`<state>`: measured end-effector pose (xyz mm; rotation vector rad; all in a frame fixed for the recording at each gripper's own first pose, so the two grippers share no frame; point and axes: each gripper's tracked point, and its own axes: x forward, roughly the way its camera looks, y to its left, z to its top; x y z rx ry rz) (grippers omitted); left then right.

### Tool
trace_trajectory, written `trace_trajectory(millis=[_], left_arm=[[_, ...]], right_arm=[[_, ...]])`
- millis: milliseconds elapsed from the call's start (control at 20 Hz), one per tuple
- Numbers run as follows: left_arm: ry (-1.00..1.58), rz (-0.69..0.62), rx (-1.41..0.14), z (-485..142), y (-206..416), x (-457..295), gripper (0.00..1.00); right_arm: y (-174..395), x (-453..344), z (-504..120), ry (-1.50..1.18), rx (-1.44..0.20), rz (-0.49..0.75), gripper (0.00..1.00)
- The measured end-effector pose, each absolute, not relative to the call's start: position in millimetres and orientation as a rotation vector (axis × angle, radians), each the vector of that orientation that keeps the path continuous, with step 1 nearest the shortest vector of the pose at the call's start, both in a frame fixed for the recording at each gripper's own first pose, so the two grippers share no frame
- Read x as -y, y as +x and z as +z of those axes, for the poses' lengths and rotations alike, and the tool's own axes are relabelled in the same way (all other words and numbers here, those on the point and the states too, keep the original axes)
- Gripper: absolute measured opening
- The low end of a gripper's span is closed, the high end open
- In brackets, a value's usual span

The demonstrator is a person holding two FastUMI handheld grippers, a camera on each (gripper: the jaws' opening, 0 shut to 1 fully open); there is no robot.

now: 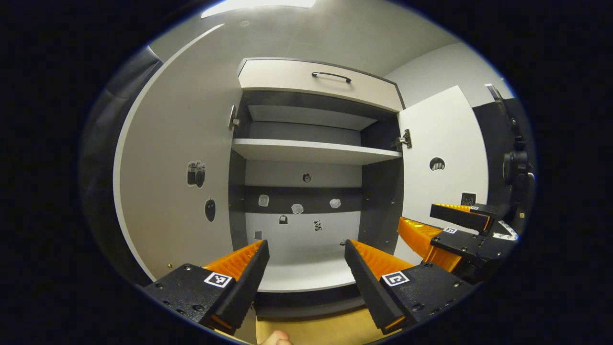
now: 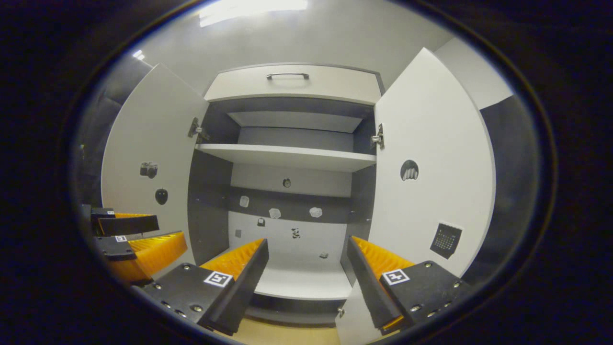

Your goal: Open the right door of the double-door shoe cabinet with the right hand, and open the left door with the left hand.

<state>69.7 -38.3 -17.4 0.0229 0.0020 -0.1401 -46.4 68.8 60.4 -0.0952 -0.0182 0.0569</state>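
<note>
Both doors swung wide: left door (image 1: 177,182) beside left gripper (image 1: 306,249), right door (image 2: 431,167) beside right gripper (image 2: 306,249); both grippers spread, empty.

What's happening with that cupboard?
A person holds a gripper in each hand in front of a shoe cabinet. Its left door and right door both stand wide open. The left gripper and right gripper are both open, holding nothing. The shelves look bare.

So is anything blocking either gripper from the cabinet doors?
Nothing visible does. The white left door and white right door stand swung wide, the left gripper and right gripper face the open cabinet, jaws apart and empty.
</note>
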Motion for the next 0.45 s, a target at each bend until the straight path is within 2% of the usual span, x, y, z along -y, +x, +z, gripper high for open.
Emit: trace_trajectory(millis=[450], left_arm=[[0.032, -0.177, -0.022, -22, 66, 40, 0.98]], right_arm=[[-63, -75, 58, -0.061, 0.004, 0.039, 0.97]])
